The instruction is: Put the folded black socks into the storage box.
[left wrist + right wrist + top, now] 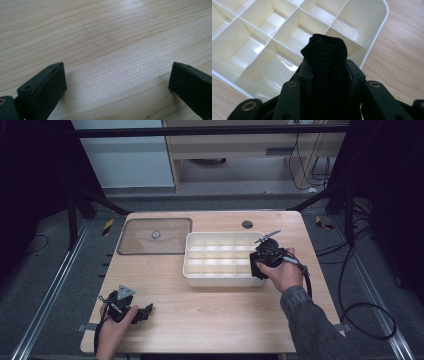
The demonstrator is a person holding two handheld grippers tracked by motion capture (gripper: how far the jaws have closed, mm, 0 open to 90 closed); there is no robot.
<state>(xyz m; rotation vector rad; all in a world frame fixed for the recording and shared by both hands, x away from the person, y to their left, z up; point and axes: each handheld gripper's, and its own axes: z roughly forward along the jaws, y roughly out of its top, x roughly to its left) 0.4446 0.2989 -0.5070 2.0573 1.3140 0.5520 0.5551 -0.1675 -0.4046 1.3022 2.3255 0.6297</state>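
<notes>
Our right gripper (328, 72) has its fingers clamped on a rolled black cloth (325, 57), held above the near right corner of the white divided tray (192, 270). We judge every compartment still empty. Our left gripper (117, 85), fingers spread, rests on the worktop (210, 315), well apart from the tray.

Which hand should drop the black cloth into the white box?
The right. Its gripper already pinches the black cloth right above the white box. The left gripper is open, down on the table, far from the box.
</notes>
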